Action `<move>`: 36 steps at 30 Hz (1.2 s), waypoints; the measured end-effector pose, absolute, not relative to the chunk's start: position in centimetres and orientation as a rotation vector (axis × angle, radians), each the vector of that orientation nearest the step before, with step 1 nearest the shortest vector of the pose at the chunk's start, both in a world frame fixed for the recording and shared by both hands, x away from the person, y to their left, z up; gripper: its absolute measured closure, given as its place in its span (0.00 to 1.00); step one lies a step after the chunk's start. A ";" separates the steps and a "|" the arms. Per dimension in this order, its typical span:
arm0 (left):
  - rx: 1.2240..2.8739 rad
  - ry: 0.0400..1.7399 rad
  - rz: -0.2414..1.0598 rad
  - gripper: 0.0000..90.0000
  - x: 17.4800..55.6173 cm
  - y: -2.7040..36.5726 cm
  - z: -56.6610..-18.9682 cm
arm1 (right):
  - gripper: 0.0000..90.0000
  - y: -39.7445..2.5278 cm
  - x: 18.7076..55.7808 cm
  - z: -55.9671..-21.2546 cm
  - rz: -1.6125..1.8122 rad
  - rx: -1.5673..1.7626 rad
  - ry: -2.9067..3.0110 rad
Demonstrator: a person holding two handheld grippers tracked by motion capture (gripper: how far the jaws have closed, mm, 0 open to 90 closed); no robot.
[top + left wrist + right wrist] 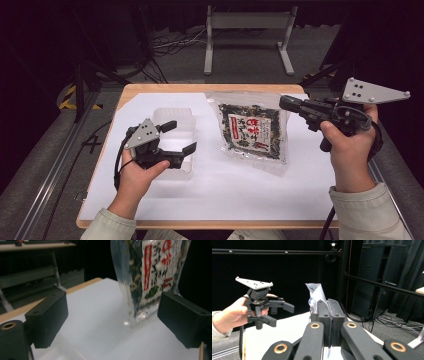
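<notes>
Clearly, a clear bag (252, 131) of dark flakes (red-and-white label) is pinched at its corner by the right gripper (286, 103); the left gripper (179, 136) is spread.

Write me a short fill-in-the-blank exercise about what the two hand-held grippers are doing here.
1. The right hand-held gripper is shut on the top edge of the ____ of seaweed.
2. The left hand-held gripper has its jaws ____.
3. The left hand-held gripper hovers over a clear plastic ____.
4. The white sheet covers a ____ table.

Missing words: bag; open; container; wooden
</notes>
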State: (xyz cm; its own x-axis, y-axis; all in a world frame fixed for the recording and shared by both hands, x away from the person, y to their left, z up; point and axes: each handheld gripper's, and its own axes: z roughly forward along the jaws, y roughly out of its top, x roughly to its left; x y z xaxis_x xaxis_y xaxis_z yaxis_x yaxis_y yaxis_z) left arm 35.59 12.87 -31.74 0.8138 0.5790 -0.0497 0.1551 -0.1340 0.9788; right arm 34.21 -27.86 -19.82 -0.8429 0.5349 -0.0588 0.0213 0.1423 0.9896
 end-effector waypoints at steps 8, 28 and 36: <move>1.694 0.555 0.358 0.12 37.2 10.6 -31.2 | 1.00 -27.1 34.0 -20.1 1.772 0.497 2.046; 1.584 0.498 0.160 0.07 39.9 7.5 -31.5 | 1.00 -26.5 34.6 -21.0 1.813 0.427 2.075; 1.564 0.443 0.176 0.15 39.5 7.4 -31.2 | 1.00 -26.2 34.7 -21.3 1.820 0.400 2.080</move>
